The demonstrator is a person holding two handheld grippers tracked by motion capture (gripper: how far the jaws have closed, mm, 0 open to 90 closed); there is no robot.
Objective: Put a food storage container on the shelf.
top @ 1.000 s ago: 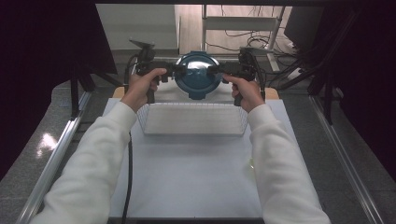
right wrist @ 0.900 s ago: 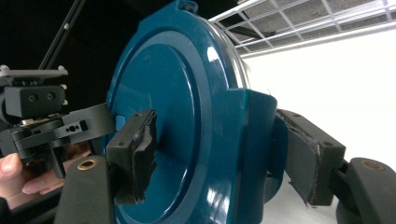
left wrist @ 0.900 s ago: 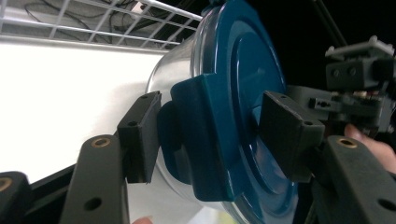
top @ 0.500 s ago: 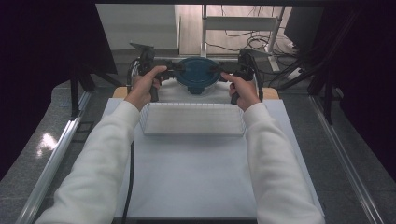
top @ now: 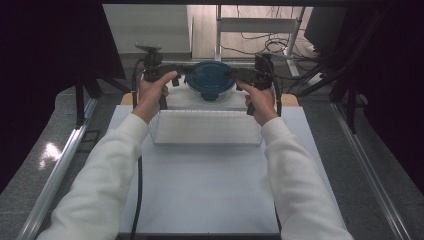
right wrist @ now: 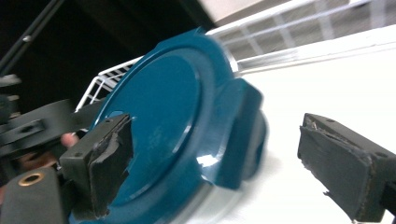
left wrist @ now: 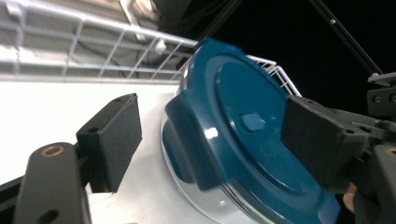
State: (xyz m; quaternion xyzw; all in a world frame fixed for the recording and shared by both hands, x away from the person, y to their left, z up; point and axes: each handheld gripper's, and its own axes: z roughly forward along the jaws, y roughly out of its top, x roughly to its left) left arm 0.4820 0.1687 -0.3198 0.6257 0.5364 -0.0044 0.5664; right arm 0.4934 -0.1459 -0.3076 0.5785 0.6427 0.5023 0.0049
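A round clear container with a dark blue clip-on lid [top: 210, 80] sits on a white surface beyond the wire basket. My left gripper [top: 182, 79] is at its left side and my right gripper [top: 239, 76] at its right side. In the left gripper view the lid [left wrist: 261, 140] is tilted, and the left gripper [left wrist: 212, 126] stands open with the lid's side clip between the jaws. In the right gripper view the lid [right wrist: 163, 116] shows its other clip inside the open right gripper [right wrist: 219, 140]. One pad [right wrist: 109, 149] overlaps the lid's rim.
A white wire basket [top: 205, 127] lies on the white mat [top: 210, 195] between the person's forearms. White wire rack [left wrist: 275, 70] edges rise behind the container. Metal rails [top: 60, 170] run along both table sides. Cables and dark stands crowd the far end.
Both grippers and the blue-lidded container have moved away from the person, from above the wire basket to the white surface behind it.
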